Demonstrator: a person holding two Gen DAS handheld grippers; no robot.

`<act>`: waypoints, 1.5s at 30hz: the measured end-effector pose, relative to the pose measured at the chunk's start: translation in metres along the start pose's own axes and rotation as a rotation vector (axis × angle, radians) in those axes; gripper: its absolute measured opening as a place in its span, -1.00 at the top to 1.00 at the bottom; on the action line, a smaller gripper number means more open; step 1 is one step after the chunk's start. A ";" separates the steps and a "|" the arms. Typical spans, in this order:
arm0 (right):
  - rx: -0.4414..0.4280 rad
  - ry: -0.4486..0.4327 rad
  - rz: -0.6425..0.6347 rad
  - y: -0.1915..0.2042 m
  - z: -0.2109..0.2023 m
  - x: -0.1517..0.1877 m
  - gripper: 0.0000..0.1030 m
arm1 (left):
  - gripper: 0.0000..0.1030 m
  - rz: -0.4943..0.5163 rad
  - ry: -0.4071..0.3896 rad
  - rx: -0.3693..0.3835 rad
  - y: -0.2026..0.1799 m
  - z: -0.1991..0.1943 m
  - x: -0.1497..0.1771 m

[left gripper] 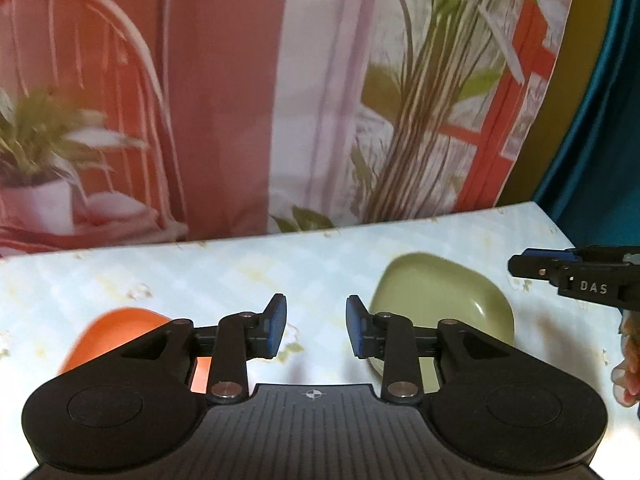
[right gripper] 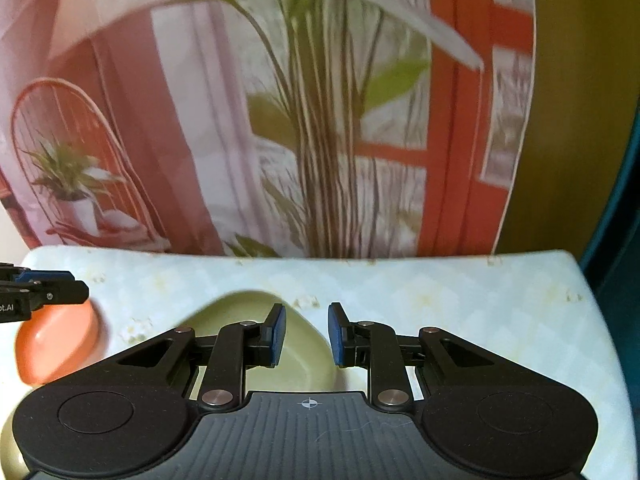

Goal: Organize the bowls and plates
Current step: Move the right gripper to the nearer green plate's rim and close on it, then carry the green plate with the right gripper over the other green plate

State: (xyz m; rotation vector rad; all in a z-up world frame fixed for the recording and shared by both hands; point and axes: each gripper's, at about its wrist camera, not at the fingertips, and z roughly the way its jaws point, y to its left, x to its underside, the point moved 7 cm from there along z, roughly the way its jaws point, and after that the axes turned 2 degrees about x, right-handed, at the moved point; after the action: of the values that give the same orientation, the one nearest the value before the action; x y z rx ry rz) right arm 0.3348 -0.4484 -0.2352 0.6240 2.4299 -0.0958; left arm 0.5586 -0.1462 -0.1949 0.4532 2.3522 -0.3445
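Both empty, jaws apart: left hand-held gripper (left gripper: 316, 326), right hand-held gripper (right gripper: 306, 334). Olive-green squarish plastic bowl (left gripper: 436, 300) at 1 o'clock from left, orange rounded plastic bowl (left gripper: 116, 330) at 10 o'clock, separate on pale patterned worktop (left gripper: 200, 280), probably awaiting stacking. Right casing reads "DAS".

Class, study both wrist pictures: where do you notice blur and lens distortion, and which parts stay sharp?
Left wrist view: the printed plant backdrop is smeared, the far edge of the pale patterned table bows, while the left gripper stays crisp. Right wrist view: the backdrop streaks again, the olive-green squarish dish and orange rounded bowl look soft-edged, and the right gripper is sharp.
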 end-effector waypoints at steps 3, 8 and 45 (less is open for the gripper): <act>0.000 0.023 0.008 -0.004 0.011 0.010 0.57 | 0.34 -0.006 0.026 0.029 -0.006 0.013 0.007; 0.009 0.048 0.016 -0.009 0.026 0.020 0.57 | 0.34 -0.001 0.075 0.048 -0.015 0.031 0.019; -0.058 0.025 0.038 0.033 -0.028 0.006 0.88 | 0.74 0.040 0.054 0.028 -0.018 -0.047 0.005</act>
State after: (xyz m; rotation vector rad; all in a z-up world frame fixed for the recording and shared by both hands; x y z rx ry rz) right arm 0.3298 -0.4110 -0.2132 0.6489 2.4340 -0.0015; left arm 0.5200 -0.1438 -0.1628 0.5286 2.3898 -0.3511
